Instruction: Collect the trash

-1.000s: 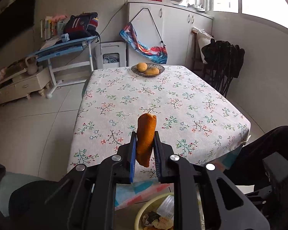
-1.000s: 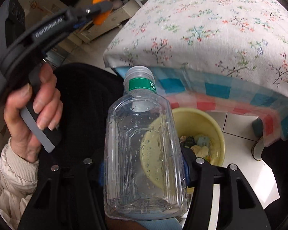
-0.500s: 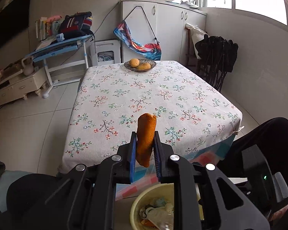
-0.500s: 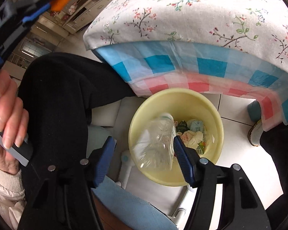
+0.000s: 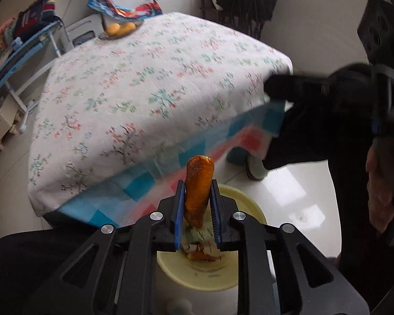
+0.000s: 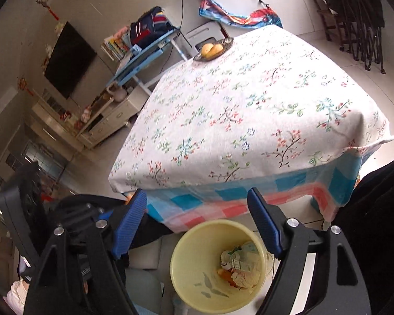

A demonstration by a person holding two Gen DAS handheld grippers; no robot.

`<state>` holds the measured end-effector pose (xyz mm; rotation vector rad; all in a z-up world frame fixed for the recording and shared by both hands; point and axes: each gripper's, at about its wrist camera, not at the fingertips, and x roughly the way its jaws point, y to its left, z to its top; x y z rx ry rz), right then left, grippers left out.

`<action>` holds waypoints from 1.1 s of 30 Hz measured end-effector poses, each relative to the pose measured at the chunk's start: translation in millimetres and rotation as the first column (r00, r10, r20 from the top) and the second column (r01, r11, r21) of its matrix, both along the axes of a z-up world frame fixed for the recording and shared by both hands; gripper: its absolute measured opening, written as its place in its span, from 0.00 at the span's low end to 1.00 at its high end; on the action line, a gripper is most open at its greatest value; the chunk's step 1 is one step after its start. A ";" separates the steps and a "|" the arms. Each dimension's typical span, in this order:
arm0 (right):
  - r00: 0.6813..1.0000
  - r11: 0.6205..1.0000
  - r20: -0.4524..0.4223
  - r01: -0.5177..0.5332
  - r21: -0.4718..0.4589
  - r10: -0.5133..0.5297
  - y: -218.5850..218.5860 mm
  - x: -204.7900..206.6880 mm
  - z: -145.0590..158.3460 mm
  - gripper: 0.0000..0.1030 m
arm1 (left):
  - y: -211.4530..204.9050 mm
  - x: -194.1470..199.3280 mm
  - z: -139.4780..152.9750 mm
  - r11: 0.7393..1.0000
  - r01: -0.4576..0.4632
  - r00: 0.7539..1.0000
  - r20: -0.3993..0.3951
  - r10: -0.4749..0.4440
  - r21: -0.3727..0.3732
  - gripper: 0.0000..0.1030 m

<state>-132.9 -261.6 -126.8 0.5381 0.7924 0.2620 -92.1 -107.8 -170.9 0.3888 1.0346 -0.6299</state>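
Note:
My left gripper (image 5: 197,202) is shut on an orange peel (image 5: 198,186) and holds it upright over the yellow trash bin (image 5: 252,204). The bin holds crumpled wrappers and scraps. My right gripper (image 6: 197,223) is open and empty, above and behind the same yellow bin (image 6: 186,267) on the floor in front of the table. The clear plastic bottle lies in the bin among the trash (image 6: 236,262). The left gripper's body shows at the lower left of the right wrist view.
The table with a floral cloth (image 6: 249,105) stands just beyond the bin; a dish of fruit (image 6: 212,48) sits at its far corner. My legs in dark trousers flank the bin. Folded black chairs (image 6: 354,13) stand at the back right.
My right gripper opened, dropped the plastic bottle into the bin, then rose. My left gripper tipped downward and moved over the bin, still holding the peel.

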 end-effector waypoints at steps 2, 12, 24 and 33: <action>0.999 1.000 0.032 0.025 -0.015 -0.024 -2.1 -1.1 5.5 0.75 | -8.8 -7.8 -10.3 0.998 0.034 0.999 -0.006 -0.033 0.059 0.20; 0.980 0.972 0.154 0.152 -0.177 -0.126 1.0 -3.5 22.7 0.87 | 4.8 -1.7 6.2 0.996 -0.077 0.993 0.092 0.074 0.033 0.57; 0.950 0.894 0.290 0.227 -0.386 -0.116 18.6 -9.3 37.8 0.91 | 45.0 9.9 57.7 0.938 -0.301 0.876 0.338 0.343 -0.170 0.84; 0.940 0.873 0.326 0.238 -0.425 -0.098 24.5 -7.6 43.4 0.91 | 60.9 11.8 72.2 0.905 -0.364 0.808 0.409 0.424 -0.220 0.89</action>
